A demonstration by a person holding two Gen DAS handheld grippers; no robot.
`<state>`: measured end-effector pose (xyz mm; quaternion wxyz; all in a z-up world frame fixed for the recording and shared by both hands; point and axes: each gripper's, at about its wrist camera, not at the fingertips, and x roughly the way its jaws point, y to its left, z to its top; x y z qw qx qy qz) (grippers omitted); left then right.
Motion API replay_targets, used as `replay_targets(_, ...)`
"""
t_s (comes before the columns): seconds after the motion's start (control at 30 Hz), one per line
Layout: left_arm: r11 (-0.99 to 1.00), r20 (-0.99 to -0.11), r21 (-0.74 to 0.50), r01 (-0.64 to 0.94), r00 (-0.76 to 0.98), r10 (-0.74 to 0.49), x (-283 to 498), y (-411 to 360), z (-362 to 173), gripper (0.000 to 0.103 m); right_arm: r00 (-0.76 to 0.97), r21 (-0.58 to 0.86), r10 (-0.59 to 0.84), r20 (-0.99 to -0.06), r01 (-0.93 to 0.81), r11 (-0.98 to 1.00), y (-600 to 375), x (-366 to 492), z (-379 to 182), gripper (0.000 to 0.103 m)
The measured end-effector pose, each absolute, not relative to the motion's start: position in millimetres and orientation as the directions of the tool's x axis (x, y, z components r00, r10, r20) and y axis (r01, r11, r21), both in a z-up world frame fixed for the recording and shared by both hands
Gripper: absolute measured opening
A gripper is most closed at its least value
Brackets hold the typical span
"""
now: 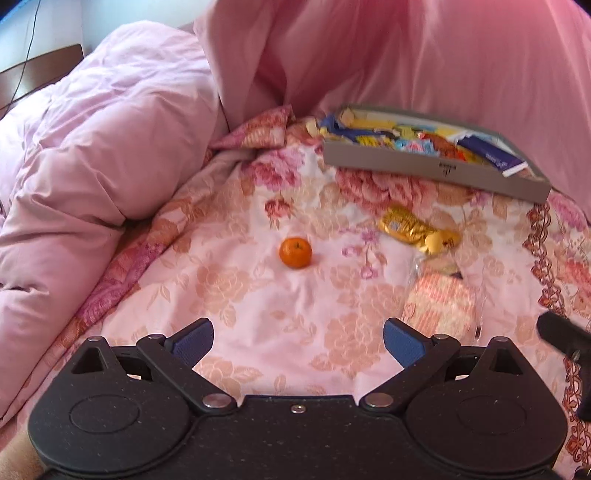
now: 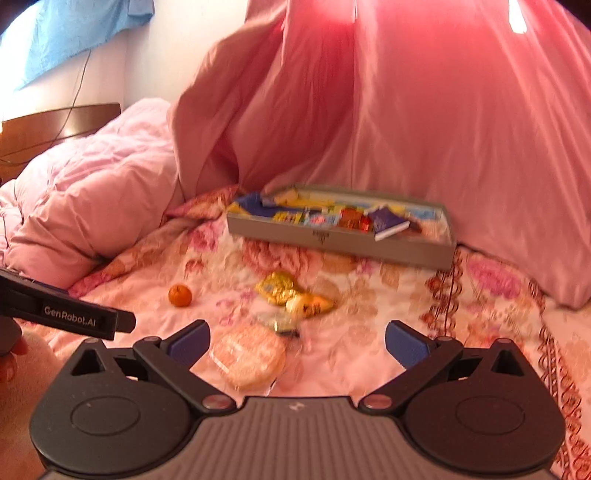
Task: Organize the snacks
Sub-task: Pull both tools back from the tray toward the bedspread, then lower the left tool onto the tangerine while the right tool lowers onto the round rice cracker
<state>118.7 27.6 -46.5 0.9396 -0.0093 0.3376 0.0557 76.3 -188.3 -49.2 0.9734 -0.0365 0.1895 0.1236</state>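
Both grippers hang over the flowered bedsheet (image 1: 258,295) with jaws spread wide and nothing between them: the left gripper (image 1: 297,341) faces a small orange (image 1: 295,252), the right gripper (image 2: 297,341) a round clear-wrapped cake (image 2: 248,355) just ahead. That cake is blurred in both views (its print unreadable). A gold packet (image 2: 277,288) lies between orange and cake, touching a yellowish item I cannot identify. Further back, against the pink curtain (image 2: 443,129), a grey box (image 2: 343,243) holds mixed snack packets. Only the right view shows the blue cloth (image 2: 74,33) on the wall. Rumpled pink quilt (image 1: 92,147) crowds the left.
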Motion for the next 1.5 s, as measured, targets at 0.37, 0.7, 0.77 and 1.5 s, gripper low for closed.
replay_targets(0.37,0.991,-0.693,0.017,-0.136,0.713,0.109,132,31,-57,0.098,0.837,-0.031,0.224,-0.499,-0.275,0.961,-179,92,-67,0.103)
replay_targets(0.7,0.983,-0.73,-0.039,-0.178,0.677,0.094,148,42,-68,0.098,0.786,-0.04,0.248,-0.566,-0.327,0.944,-168,108,-77,0.103)
replay_targets(0.77,0.981,-0.736,-0.048,-0.187,0.67,0.091,153,44,-71,0.098,0.779,-0.053,0.257,-0.572,-0.348,0.936,-165,114,-76,0.103)
replay_targets(1.5,0.981,-0.703,-0.05,-0.187,0.704,0.098,214,57,-85,0.098,0.721,-0.116,0.419,-0.553,-0.564,0.818,-146,179,-105,0.103)
